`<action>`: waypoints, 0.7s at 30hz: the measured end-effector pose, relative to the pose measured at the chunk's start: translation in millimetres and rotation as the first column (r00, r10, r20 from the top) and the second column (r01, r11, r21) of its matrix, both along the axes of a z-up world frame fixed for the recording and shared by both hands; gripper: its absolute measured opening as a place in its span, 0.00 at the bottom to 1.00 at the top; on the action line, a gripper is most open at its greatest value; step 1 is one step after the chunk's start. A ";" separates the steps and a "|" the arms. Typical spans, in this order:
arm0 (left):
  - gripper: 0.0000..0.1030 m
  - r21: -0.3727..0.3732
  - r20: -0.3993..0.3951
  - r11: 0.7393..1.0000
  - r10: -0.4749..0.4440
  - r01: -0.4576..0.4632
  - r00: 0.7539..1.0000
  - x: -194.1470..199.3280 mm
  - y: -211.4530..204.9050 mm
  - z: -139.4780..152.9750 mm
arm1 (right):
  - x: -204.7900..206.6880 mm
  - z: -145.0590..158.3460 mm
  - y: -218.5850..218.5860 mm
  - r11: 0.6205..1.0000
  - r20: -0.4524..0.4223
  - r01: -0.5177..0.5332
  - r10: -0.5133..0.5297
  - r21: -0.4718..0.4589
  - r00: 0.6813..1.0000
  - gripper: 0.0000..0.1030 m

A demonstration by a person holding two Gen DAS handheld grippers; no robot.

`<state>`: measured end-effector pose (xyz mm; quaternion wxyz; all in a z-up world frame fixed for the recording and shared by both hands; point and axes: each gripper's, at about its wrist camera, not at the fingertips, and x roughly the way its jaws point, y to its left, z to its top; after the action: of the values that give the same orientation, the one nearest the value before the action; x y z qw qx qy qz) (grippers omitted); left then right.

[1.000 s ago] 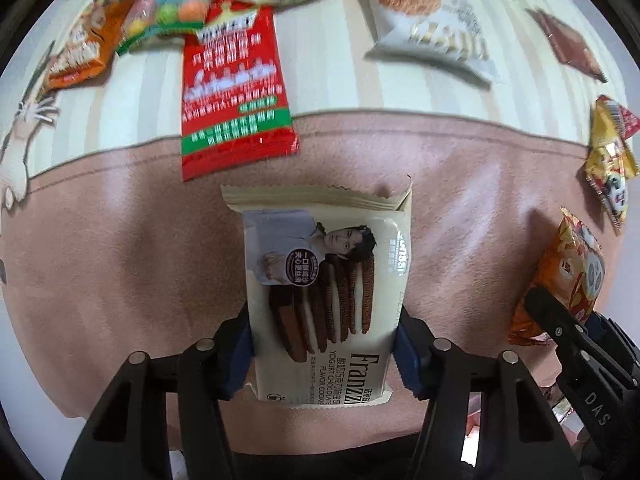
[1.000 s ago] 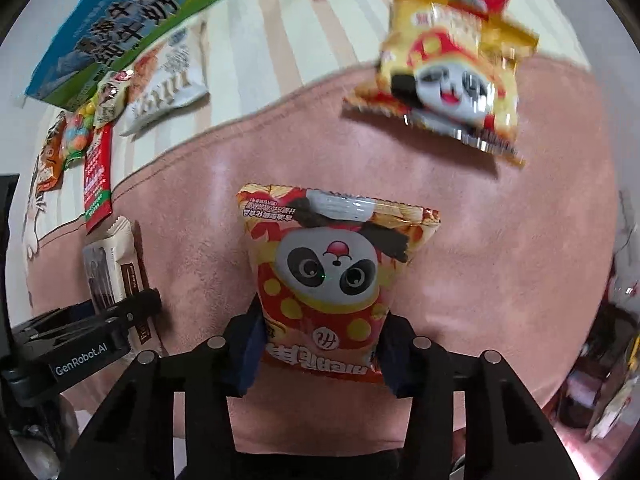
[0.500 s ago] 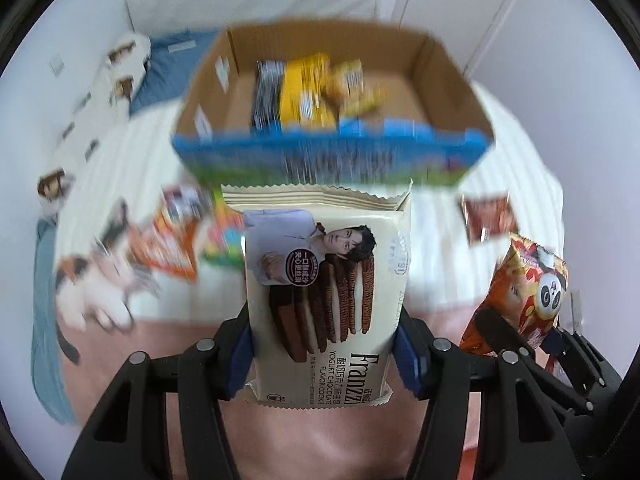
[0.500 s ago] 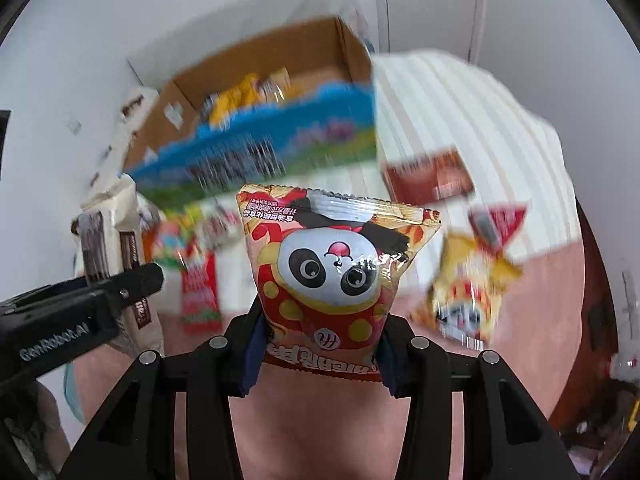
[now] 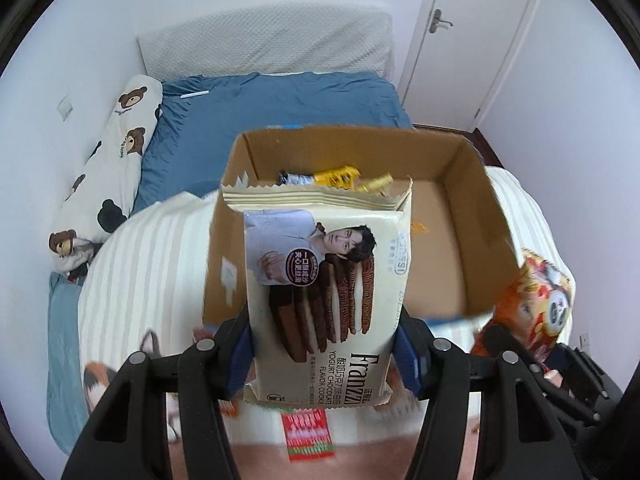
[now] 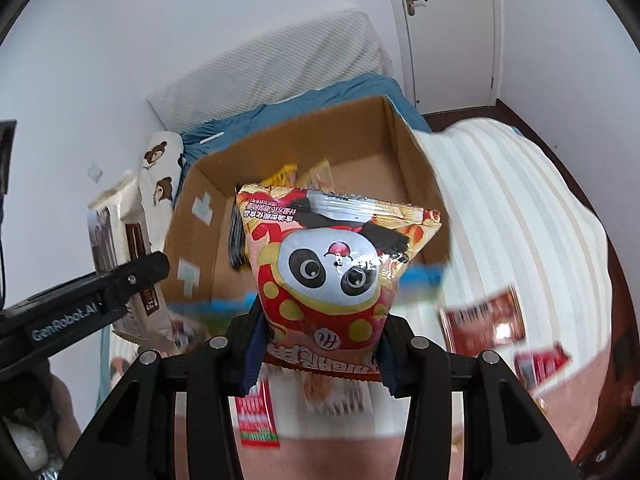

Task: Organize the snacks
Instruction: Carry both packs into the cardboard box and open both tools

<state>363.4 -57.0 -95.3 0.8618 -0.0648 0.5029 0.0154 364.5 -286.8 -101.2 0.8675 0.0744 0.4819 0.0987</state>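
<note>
My left gripper (image 5: 324,354) is shut on a cream Franzzi cookie pack (image 5: 326,288) and holds it up in front of an open cardboard box (image 5: 476,216) on the bed. My right gripper (image 6: 316,352) is shut on a red panda snack bag (image 6: 332,276), also raised before the box (image 6: 404,148). The box holds several yellow and dark packets (image 5: 332,178). The panda bag shows at the right of the left wrist view (image 5: 536,304). The cookie pack and left gripper show at the left of the right wrist view (image 6: 120,240).
Loose snacks lie on the striped blanket: a red packet (image 5: 308,434) below the cookie pack, and brown and red packets (image 6: 484,320) to the right. A blue sheet (image 5: 280,100), bear-print pillow (image 5: 108,176), headboard and door (image 5: 468,32) lie beyond the box.
Both grippers have lifted their snacks off the pink blanket and swung up and forward towards the box, which now looms closer. Both grips are unchanged.
</note>
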 end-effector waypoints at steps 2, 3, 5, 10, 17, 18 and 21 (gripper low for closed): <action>0.55 0.002 -0.020 1.000 0.009 -0.009 1.000 25.3 8.5 -2.2 | 20.4 -0.2 2.5 1.000 -0.006 0.002 -0.002 0.002 1.000 0.47; 0.55 0.003 -0.029 1.000 0.013 -0.012 0.999 35.0 11.4 -4.2 | 35.9 -1.7 4.1 1.000 -0.019 0.005 -0.005 0.006 1.000 0.47; 0.55 0.009 -0.062 1.000 0.019 -0.019 0.998 59.9 17.9 -11.5 | 67.2 -7.3 7.8 1.000 -0.048 0.006 -0.006 0.000 0.999 0.47; 0.55 -0.021 -0.199 1.000 0.005 -0.009 0.980 120.5 38.4 -46.6 | 135.2 -31.7 8.7 1.000 -0.141 0.018 -0.018 -0.003 0.990 0.47; 0.56 -0.063 -0.329 0.998 0.003 -0.025 0.944 178.0 62.8 -96.4 | 200.8 -63.3 7.7 0.998 -0.222 0.017 -0.032 -0.065 0.975 0.47; 0.56 -0.059 -0.340 0.998 0.004 -0.026 0.941 183.9 64.8 -102.1 | 208.5 -67.7 9.3 0.996 -0.229 0.012 -0.031 -0.083 0.973 0.48; 0.56 -0.061 -0.386 0.998 0.001 -0.027 0.922 196.1 66.6 -119.3 | 220.0 -76.8 11.7 0.992 -0.239 -0.005 -0.024 -0.124 0.971 0.48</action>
<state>559.5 9.6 -214.5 0.7432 -0.0921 0.6625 0.0175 584.5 -275.1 -178.0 0.8063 0.0343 0.5880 0.0548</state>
